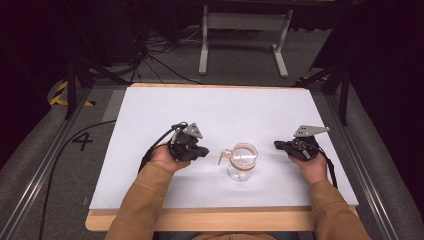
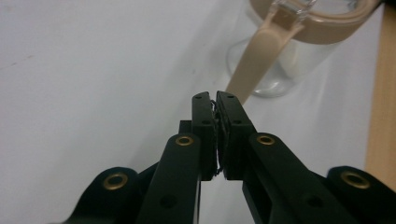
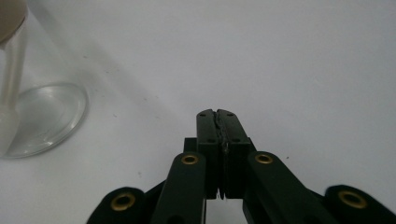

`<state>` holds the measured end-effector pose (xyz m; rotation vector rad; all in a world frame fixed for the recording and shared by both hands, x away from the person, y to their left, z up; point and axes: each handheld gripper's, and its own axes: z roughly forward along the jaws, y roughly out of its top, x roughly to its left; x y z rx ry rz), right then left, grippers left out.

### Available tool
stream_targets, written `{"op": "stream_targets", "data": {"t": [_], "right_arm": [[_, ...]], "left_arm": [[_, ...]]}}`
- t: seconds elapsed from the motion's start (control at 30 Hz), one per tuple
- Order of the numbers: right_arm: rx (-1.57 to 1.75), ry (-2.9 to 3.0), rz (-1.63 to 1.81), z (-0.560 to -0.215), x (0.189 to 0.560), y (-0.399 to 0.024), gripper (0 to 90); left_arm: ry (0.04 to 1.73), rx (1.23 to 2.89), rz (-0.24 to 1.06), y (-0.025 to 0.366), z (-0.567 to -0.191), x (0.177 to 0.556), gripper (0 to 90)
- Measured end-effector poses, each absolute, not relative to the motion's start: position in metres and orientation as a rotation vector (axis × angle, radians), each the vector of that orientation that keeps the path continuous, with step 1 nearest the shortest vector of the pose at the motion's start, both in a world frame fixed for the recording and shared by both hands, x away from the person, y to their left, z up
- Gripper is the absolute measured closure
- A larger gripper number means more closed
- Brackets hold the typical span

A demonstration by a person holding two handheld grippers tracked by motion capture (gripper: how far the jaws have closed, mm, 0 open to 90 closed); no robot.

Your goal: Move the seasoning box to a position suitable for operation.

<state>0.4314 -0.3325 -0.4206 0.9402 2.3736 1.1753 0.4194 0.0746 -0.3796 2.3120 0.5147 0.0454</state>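
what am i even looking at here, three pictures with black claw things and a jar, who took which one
A person sits at a table covered in white, holding a hand-held tool in each hand. Each tool ends in two black jaws that pinch things.

The wide picture comes from a camera above the table. In it the left gripper is at the left and the right gripper at the right, both pointing toward a clear glass jar with a tan lid ring and flap.

The other two pictures come from small cameras riding on each gripper, looking along its jaws. The left gripper's camera sees the jar close ahead; the right one's sees its base at the edge.

Both grippers are shut and hold nothing.
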Motion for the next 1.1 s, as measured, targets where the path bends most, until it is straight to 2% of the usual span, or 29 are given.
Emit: {"op": "stream_targets", "data": {"t": [0.17, 0.5, 0.6, 0.67, 0.9, 1.1], "right_arm": [[0.935, 2.374, 1.180, -0.420, 0.431, -0.333, 88.6], [0.929, 2.378, 1.178, -0.421, 0.430, -0.331, 88.1], [0.920, 2.379, 1.181, -0.421, 0.430, -0.330, 88.0], [0.915, 2.382, 1.175, -0.421, 0.430, -0.329, 87.7], [0.915, 2.379, 1.167, -0.421, 0.428, -0.329, 87.8], [0.909, 2.381, 1.156, -0.421, 0.422, -0.331, 88.0]], "left_arm": [[0.410, 2.356, -0.024, 0.067, -0.377, 0.413, 87.5], [0.328, 2.375, -0.076, 0.047, -0.380, 0.406, 87.6], [0.336, 2.360, -0.053, 0.043, -0.384, 0.407, 86.5], [0.427, 2.358, -0.069, 0.042, -0.387, 0.414, 86.1], [0.418, 2.371, -0.088, 0.041, -0.392, 0.417, 89.6], [0.425, 2.366, -0.054, 0.035, -0.391, 0.422, 89.7]]}}
